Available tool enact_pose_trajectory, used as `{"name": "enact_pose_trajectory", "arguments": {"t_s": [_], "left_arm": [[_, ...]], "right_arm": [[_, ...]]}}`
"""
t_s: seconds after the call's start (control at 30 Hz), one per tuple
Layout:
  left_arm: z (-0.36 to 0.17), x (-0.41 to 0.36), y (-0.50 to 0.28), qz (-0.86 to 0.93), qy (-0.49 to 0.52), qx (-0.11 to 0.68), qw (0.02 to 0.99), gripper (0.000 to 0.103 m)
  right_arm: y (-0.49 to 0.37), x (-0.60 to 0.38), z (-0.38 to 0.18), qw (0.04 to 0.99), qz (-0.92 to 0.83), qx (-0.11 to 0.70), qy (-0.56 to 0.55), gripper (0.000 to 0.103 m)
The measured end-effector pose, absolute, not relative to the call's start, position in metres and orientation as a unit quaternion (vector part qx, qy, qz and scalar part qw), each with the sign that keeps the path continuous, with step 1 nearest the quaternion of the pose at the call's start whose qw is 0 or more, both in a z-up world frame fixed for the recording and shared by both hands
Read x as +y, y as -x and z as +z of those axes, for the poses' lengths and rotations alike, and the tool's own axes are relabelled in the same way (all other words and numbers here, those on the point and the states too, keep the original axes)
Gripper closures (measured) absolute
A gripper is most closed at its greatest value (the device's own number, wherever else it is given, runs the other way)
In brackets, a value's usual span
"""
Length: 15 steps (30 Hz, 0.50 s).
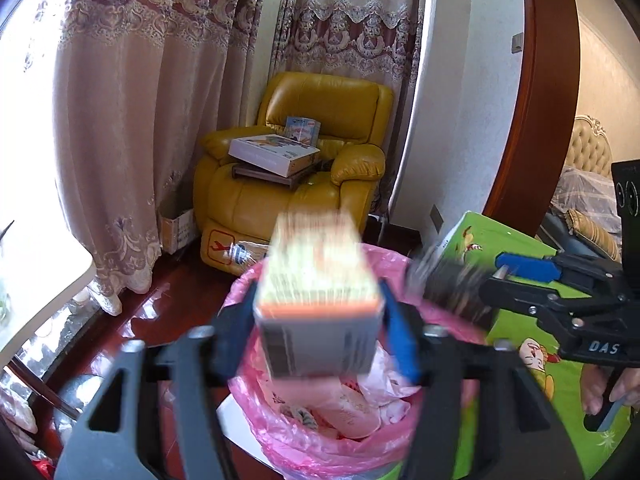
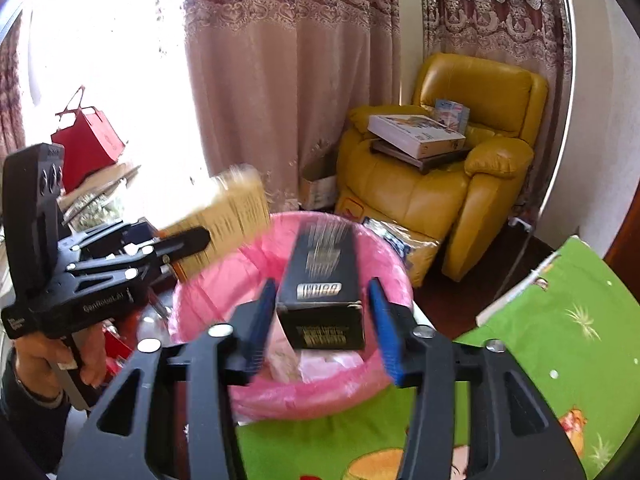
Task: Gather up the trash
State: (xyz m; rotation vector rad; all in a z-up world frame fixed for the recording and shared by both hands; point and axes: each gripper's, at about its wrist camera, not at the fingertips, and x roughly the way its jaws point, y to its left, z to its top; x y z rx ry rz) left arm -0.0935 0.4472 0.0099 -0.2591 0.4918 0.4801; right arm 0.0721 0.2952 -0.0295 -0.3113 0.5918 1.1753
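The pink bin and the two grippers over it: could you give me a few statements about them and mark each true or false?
1. The bin has a pink liner. True.
2. The right gripper has a black box between its fingers, with the pads clear of it. True.
3. The yellow armchair has nothing on it. False: a flat white box lies on it.
4. The left gripper also has a black box. False: a pale box with an orange band is between its fingers.
5. The bin is empty. False: crumpled wrappers lie inside.
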Motion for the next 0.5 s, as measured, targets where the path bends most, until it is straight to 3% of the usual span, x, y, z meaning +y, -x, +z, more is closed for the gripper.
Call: {"name": "enact_pose_trajectory", "arguments": {"t_s": [0.03, 0.23, 0.3, 0.5], "left_arm": [[0.011, 0.448, 0.096, 0.239, 0.125, 0.236, 0.934, 0.028], [0.026, 0.447, 0.11, 0.278, 0.099, 0.216, 0.931, 0.005], [0.034, 0.44, 0.115, 0.294, 0.081, 0.203, 0.931, 0.005], [0.075, 0.409, 0.128, 0.338, 0.018, 0.169, 0.926, 0.004]], "right_arm": [[-0.074, 0.294, -0.026, 0.783, 0.544, 0.269, 0.137, 0.04], [-0.078, 0.274, 0.0, 0.798, 0.539, 0.245, 0.112, 0.04], [-0.078, 0.265, 0.013, 0.805, 0.534, 0.233, 0.109, 0.04], [-0.067, 0.235, 0.06, 0.825, 0.523, 0.195, 0.093, 0.018]]}}
